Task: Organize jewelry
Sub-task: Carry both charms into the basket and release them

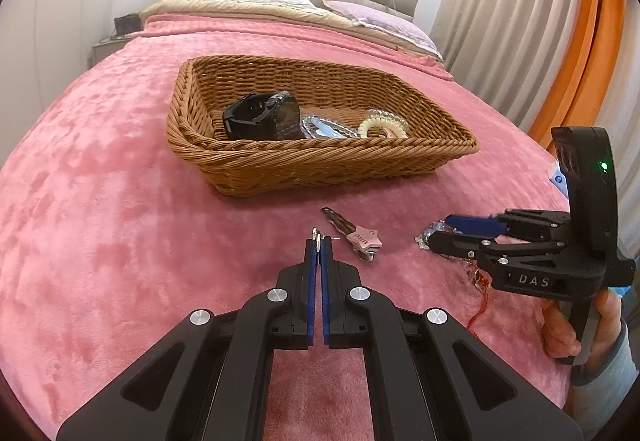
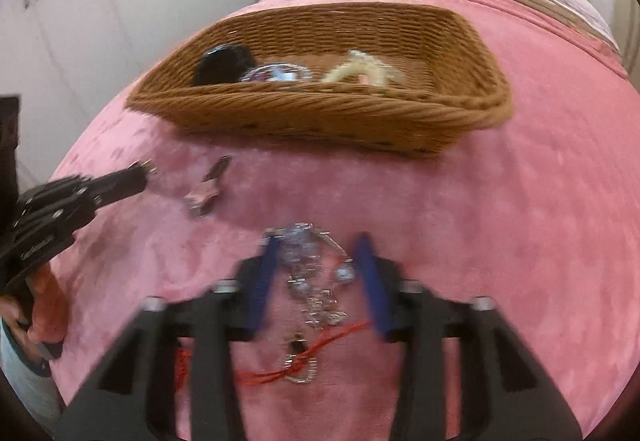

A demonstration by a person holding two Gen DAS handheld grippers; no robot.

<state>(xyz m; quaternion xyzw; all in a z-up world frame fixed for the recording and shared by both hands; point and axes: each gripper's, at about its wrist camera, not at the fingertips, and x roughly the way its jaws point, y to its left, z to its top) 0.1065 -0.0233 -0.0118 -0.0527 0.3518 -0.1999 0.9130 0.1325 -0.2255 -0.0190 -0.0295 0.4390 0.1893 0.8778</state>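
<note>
Jewelry count on the bed

One wicker basket (image 1: 248,165), one black watch (image 1: 256,117), two hair clips (one pink star (image 1: 360,239)), two tools.

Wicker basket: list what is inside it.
Inside the wicker basket lie a black watch, a clear glittery piece and a cream coil hair tie. The near wall hides the floor beneath them, so anything smaller there cannot be seen.

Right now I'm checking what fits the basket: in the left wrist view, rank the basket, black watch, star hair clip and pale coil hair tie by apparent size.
1. Wicker basket
2. Black watch
3. Star hair clip and coil hair tie look alike; the clip lies nearer the camera, so I won't rank them.
</note>
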